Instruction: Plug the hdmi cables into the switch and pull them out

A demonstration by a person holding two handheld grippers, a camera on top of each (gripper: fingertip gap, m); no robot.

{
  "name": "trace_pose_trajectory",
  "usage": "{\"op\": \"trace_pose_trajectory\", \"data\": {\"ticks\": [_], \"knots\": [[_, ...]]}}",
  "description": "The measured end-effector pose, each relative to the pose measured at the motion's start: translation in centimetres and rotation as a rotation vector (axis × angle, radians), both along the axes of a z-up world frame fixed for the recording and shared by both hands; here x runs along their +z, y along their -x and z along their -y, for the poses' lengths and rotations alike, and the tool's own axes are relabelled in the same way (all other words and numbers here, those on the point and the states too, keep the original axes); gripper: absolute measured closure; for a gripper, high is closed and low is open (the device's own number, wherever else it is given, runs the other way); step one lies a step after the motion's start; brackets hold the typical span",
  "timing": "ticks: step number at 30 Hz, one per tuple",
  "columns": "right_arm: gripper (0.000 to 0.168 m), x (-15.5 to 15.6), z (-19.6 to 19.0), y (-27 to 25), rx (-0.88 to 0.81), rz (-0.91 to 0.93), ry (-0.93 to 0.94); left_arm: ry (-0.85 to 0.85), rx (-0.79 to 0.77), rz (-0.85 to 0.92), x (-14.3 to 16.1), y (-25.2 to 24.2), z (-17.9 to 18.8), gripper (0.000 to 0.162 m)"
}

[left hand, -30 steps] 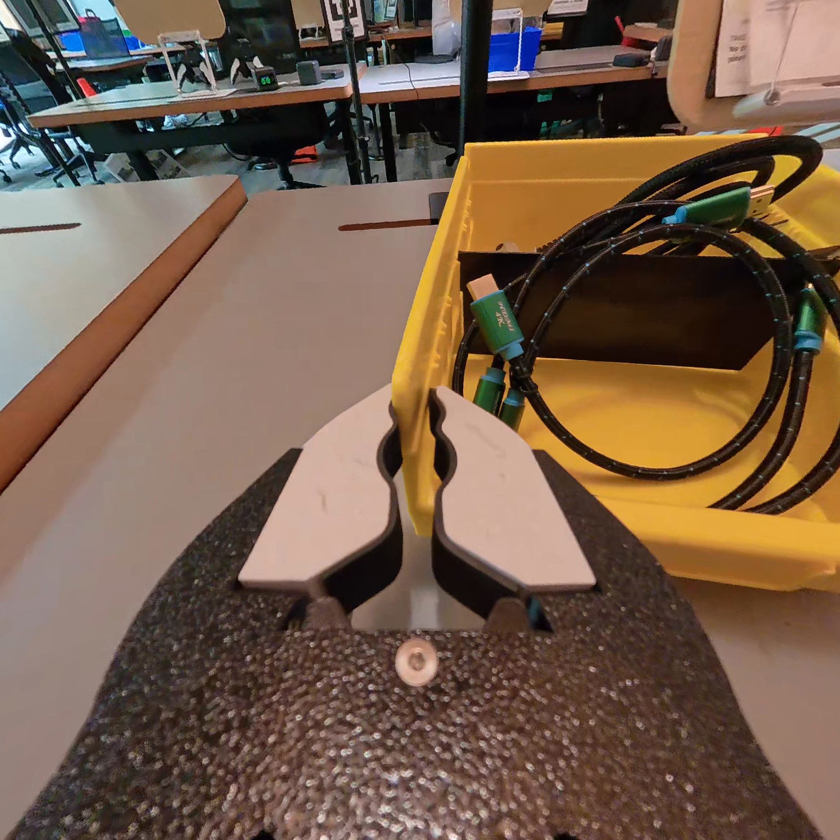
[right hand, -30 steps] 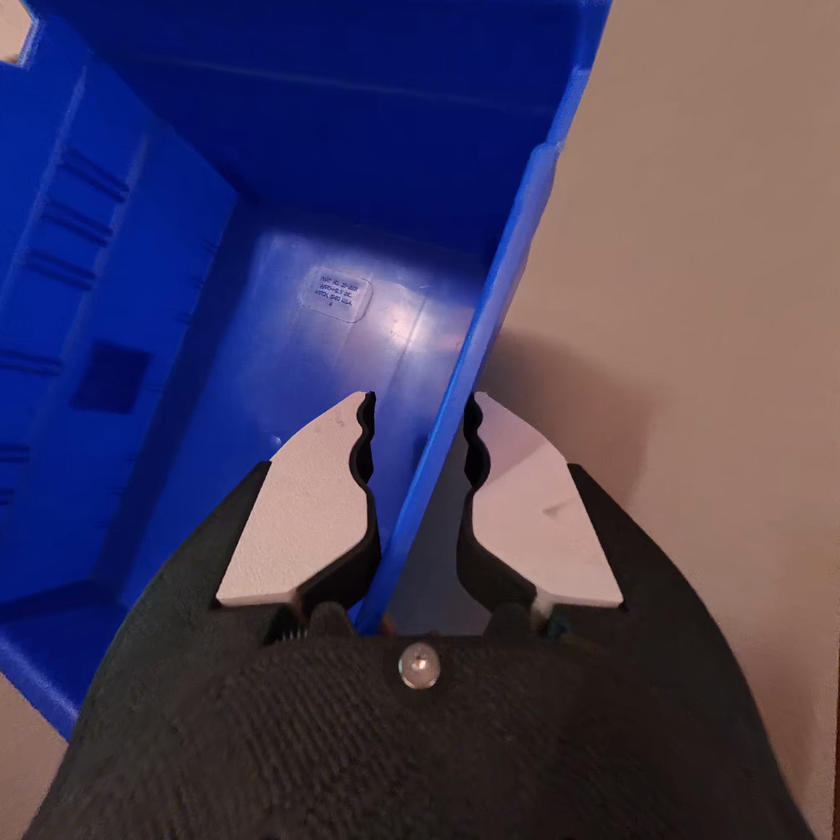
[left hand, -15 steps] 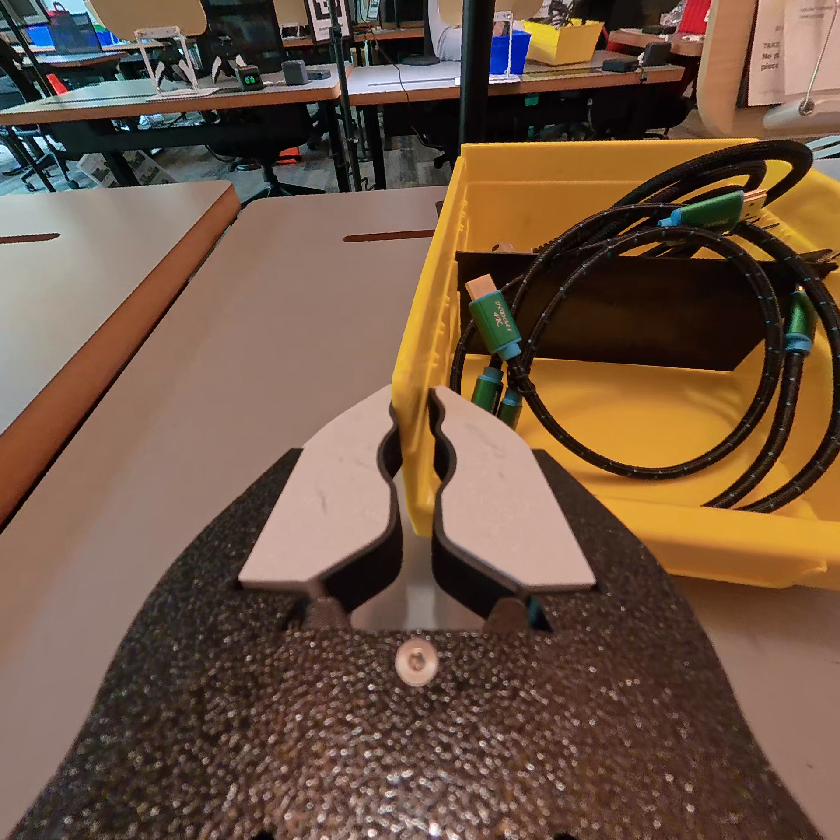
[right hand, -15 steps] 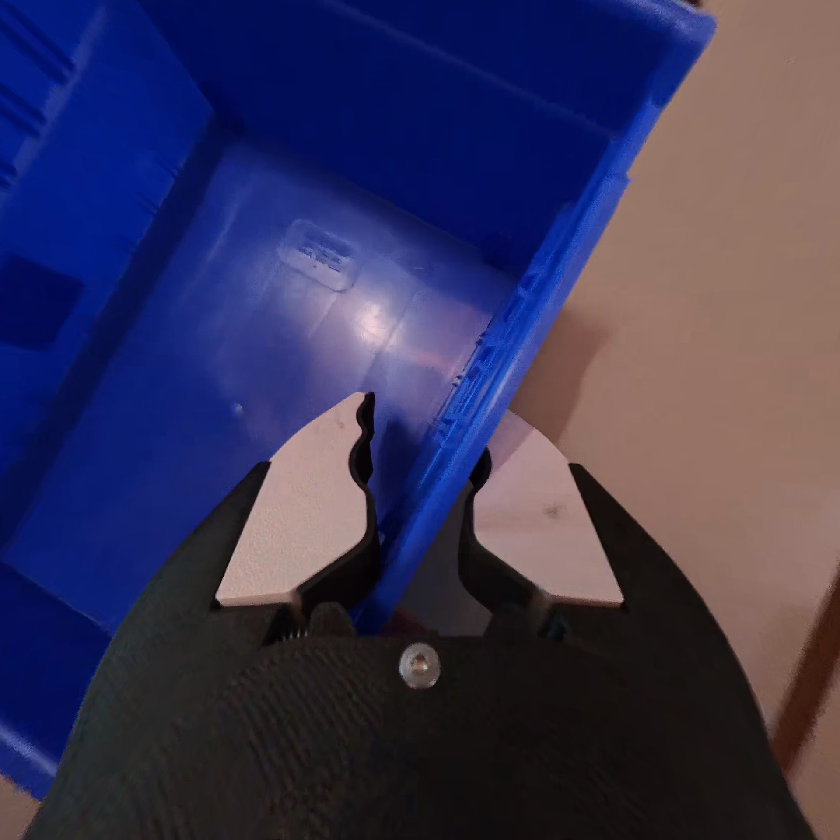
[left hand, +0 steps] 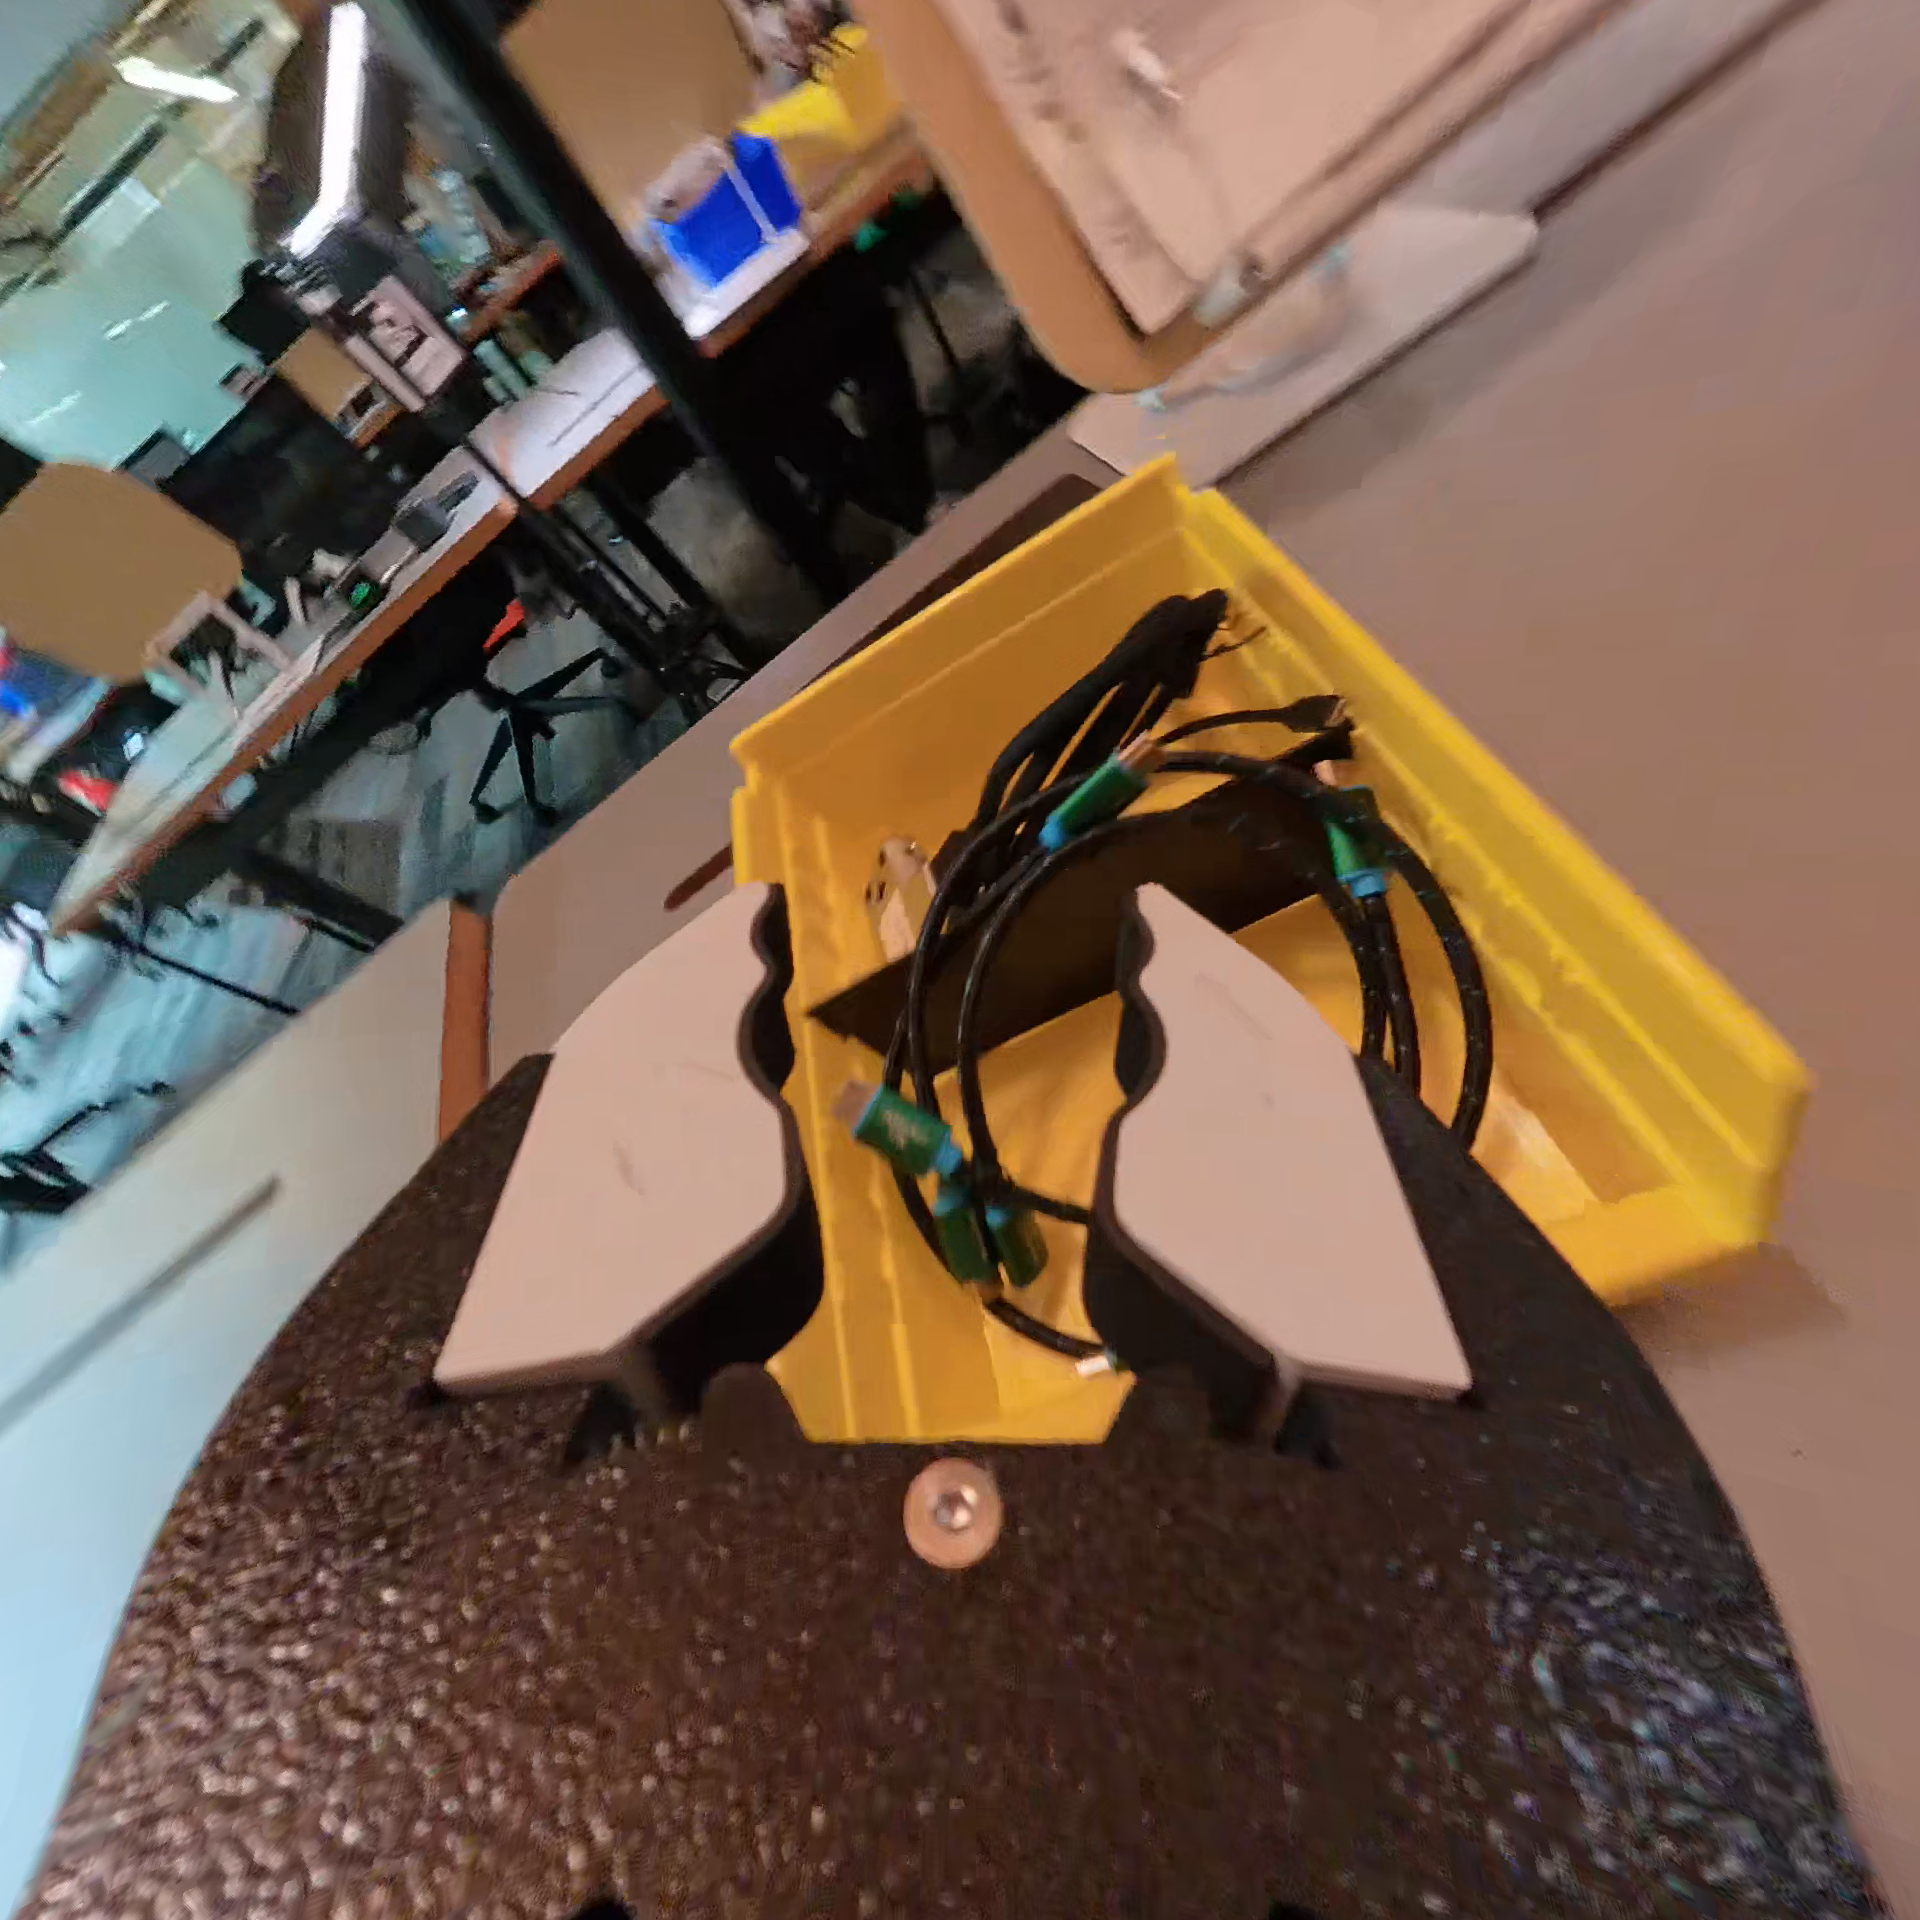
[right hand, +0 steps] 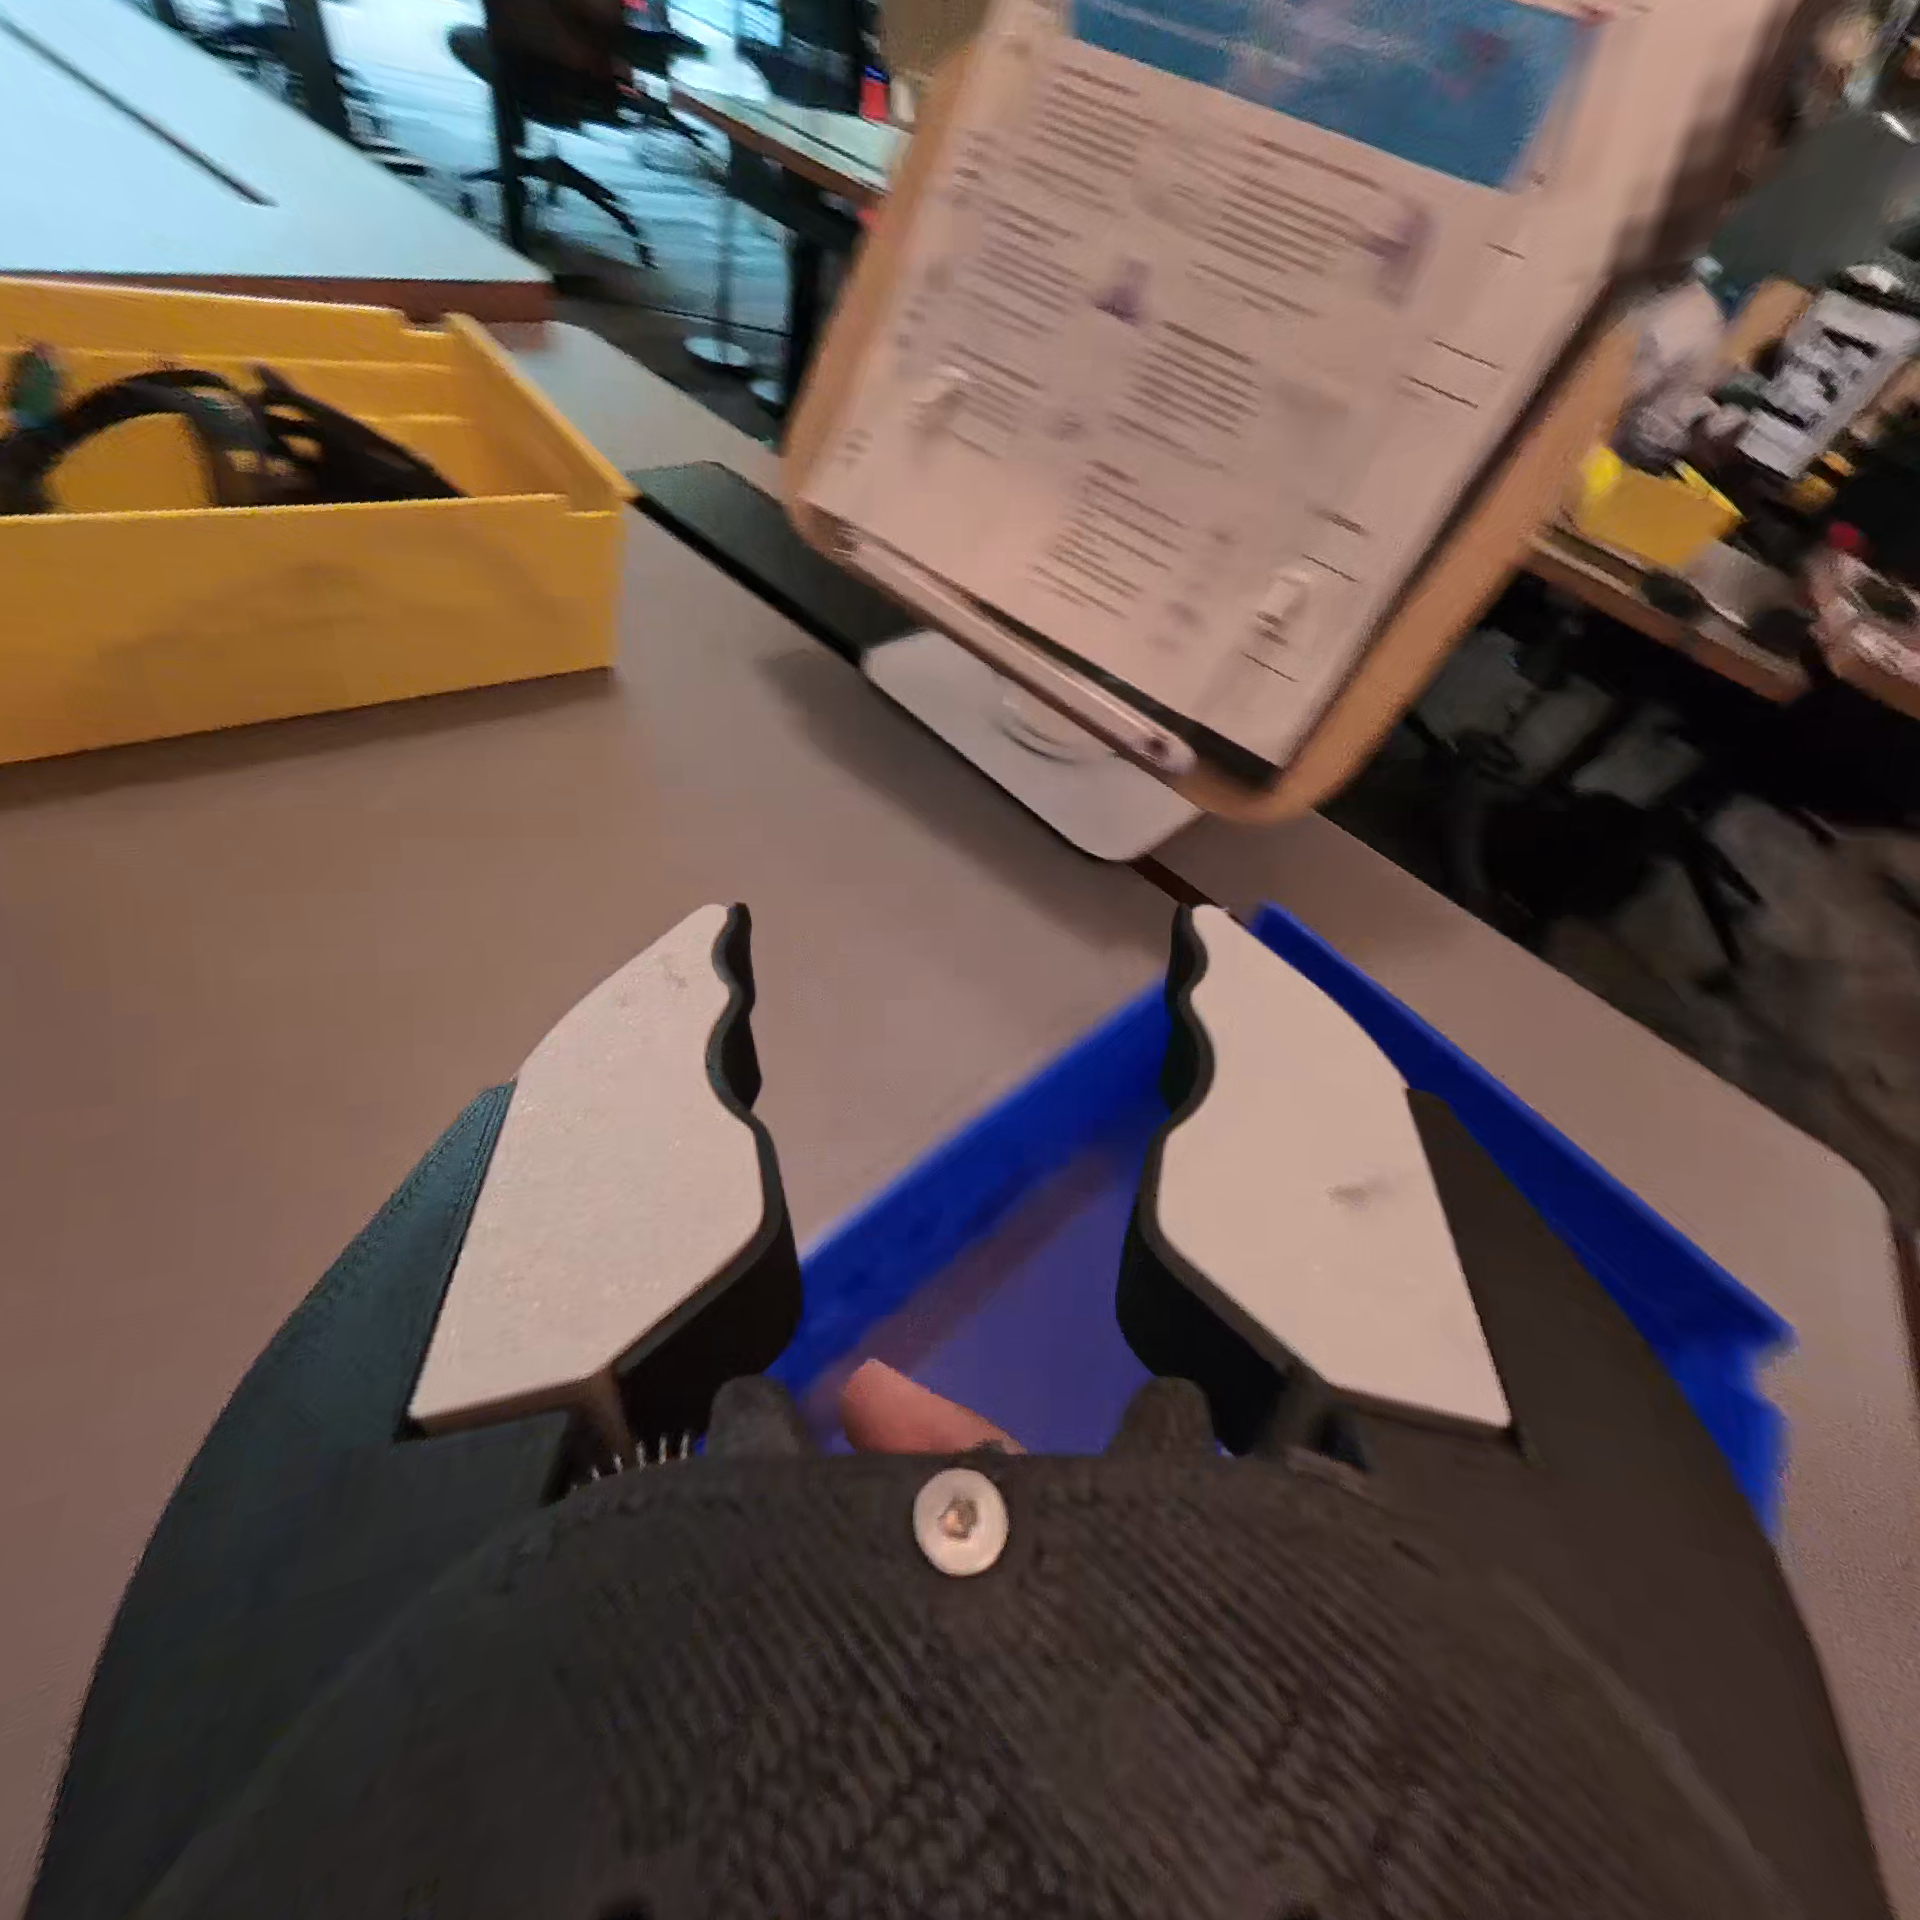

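A yellow bin (left hand: 1558, 935) on the grey table holds several coiled black braided HDMI cables (left hand: 1392, 987) with green plugs (left hand: 896, 1127) and a flat black piece (left hand: 1039, 966). My left gripper (left hand: 951, 904) is open and empty, tilted, just above the bin's near end, with the cables showing between its fingers. My right gripper (right hand: 958, 920) is open and empty above a blue bin (right hand: 1039, 1195) that looks empty. The yellow bin also shows in the right wrist view (right hand: 312, 603), far left. I cannot pick out a switch for certain.
A tilted document stand (right hand: 1195, 416) on a white base (right hand: 1039, 758) stands at the table's far edge, between the bins. A person's fingertip (right hand: 904, 1418) shows under my right gripper. Bare grey tabletop (right hand: 364, 935) lies between the bins. Other desks and chairs stand beyond.
My left gripper let go of the yellow bin's wall, opened and tilted. My right gripper let go of the blue bin's wall, opened and swung up to face across the table.
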State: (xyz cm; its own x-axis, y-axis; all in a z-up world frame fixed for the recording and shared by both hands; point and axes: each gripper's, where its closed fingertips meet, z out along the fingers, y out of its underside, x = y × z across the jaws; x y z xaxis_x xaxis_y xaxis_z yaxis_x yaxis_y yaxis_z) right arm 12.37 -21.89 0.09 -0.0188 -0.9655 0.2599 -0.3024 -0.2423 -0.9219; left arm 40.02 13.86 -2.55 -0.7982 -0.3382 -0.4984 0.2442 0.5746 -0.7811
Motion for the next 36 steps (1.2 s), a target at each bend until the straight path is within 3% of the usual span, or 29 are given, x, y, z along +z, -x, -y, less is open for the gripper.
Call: {"op": "trace_pose_trajectory", "data": {"ticks": [3, 6, 12, 14, 15, 17, 21, 26, 31, 34, 36], "knots": [[0.093, -1.9, -3.1, -2.0, 0.079, -0.026, 0.041, -0.200, -0.048, 0.049, -0.3, -0.4, 4.8, 0.101], [0.093, -3.6, -2.8, -2.7, 0.053, -0.062, 0.034, -0.367, -0.043, -0.011, -1.9, -1.8, 8.6, 0.100], [0.096, -3.9, -3.4, -2.1, 0.102, -0.032, -0.055, -0.673, 0.021, -0.215, -7.3, -4.3, 11.4, 0.098], [0.099, -3.8, -3.7, -2.3, 0.115, -0.013, -0.064, -0.705, 0.013, -0.296, -8.8, -3.9, 11.8, 0.112], [0.100, -4.0, -4.0, -2.5, 0.124, -0.016, -0.062, -0.690, 0.005, -0.312, -9.0, -3.7, 12.3, 0.129], [0.103, -4.7, -4.2, -2.8, 0.121, -0.045, 0.001, -0.627, 0.061, -0.167, -7.3, -5.0, 13.3, 0.154], [0.102, -7.2, -1.7, -3.0, -0.044, -0.180, 0.167, -0.538, 0.151, 0.097, -2.7, -6.6, 13.3, 0.155], [0.102, -5.9, -3.7, -3.9, -0.019, -0.088, 0.098, -0.162, 0.229, 0.294, 7.4, -6.8, 12.1, 0.155], [0.097, -5.7, -7.8, -5.8, 0.113, -0.026, -0.037, 0.100, 0.073, 0.362, 15.4, -0.5, 11.3, 0.155], [0.099, -4.0, -7.8, -6.2, -0.011, 0.034, 0.059, 0.203, -0.084, 0.315, 18.0, 5.4, 11.7, 0.155], [0.095, -2.0, -10.8, -6.2, 0.070, 0.110, 0.150, 0.272, -0.195, 0.262, 19.3, 9.4, 11.9, 0.155]]}}
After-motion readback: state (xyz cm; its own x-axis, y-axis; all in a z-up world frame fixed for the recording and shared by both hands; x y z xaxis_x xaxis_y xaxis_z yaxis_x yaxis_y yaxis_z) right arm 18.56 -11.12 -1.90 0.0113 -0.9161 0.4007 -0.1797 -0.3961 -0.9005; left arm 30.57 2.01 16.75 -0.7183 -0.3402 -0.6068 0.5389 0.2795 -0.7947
